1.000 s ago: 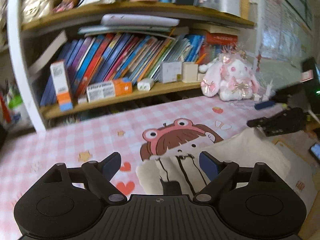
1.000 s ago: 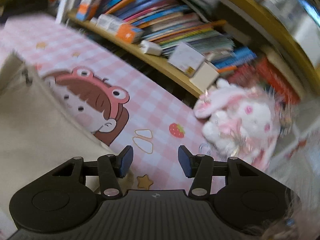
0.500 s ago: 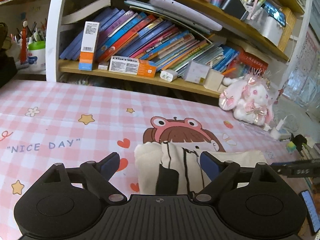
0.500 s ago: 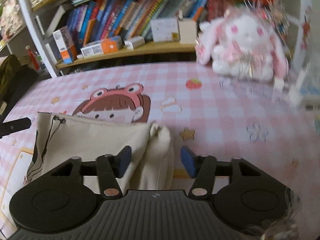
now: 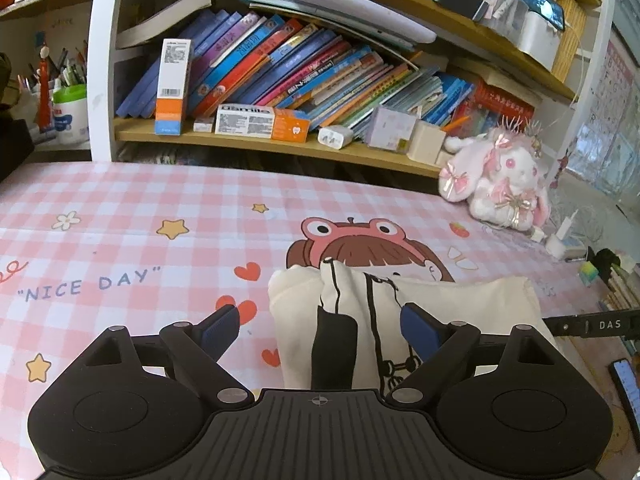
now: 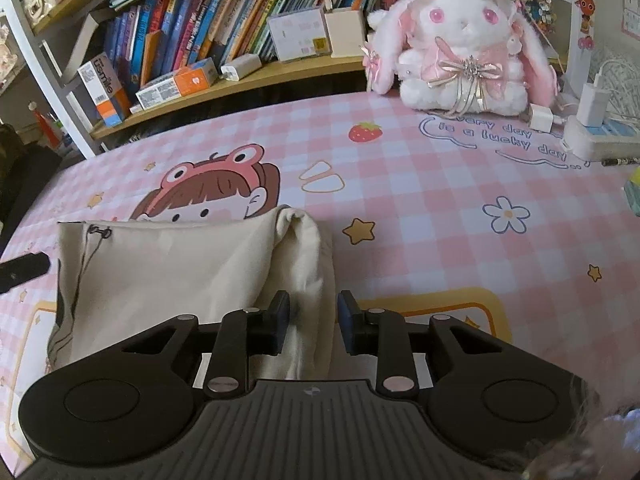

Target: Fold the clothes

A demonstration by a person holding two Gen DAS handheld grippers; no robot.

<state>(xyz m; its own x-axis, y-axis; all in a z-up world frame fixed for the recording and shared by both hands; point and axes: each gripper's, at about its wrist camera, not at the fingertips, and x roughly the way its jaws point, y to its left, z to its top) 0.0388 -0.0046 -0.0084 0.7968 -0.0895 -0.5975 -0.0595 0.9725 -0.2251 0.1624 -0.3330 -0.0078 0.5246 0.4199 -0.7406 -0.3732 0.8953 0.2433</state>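
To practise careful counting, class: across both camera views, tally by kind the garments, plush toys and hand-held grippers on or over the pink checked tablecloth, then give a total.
Cream garment: 1
Plush rabbit: 1
Grippers: 2 (left gripper, right gripper)
Total: 4

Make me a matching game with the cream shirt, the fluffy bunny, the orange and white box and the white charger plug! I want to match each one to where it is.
Things:
1. cream folded garment with black line drawing
2. pink and white plush bunny
3. tall orange and white carton
4. white charger plug

Places:
A. standing upright on the wooden shelf against the books
B. plugged into the white power strip
C. lying on the pink checked tablecloth, partly over the frog-hat girl picture
D. sitting on the tablecloth at the shelf's end

Pairs: 1-C, 2-D, 3-A, 4-B
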